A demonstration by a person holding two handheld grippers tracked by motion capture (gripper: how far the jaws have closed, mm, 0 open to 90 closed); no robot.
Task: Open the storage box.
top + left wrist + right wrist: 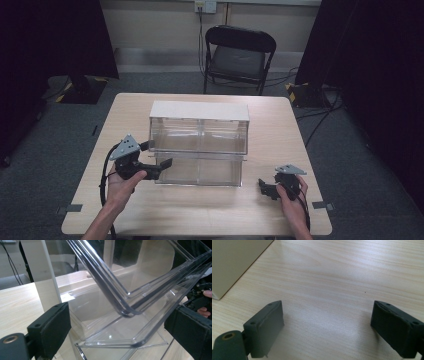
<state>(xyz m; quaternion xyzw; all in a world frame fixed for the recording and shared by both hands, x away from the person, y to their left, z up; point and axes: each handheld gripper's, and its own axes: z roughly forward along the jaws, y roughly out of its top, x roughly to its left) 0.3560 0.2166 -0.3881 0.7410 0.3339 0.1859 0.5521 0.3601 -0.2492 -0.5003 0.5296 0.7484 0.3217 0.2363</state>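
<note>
Left hand-held gripper (159,167): my jaws stand apart, at the left front corner of the clear drawer (200,170); in the left gripper view the drawer's corner (130,312) lies between them

Clear drawer: pulled out forward from the lower level of the clear drawer box (199,129), mid-counter (150,210)

Right hand-held gripper (266,188): my jaws stand apart over bare counter (332,290), right of the drawer; holding nothing
</note>
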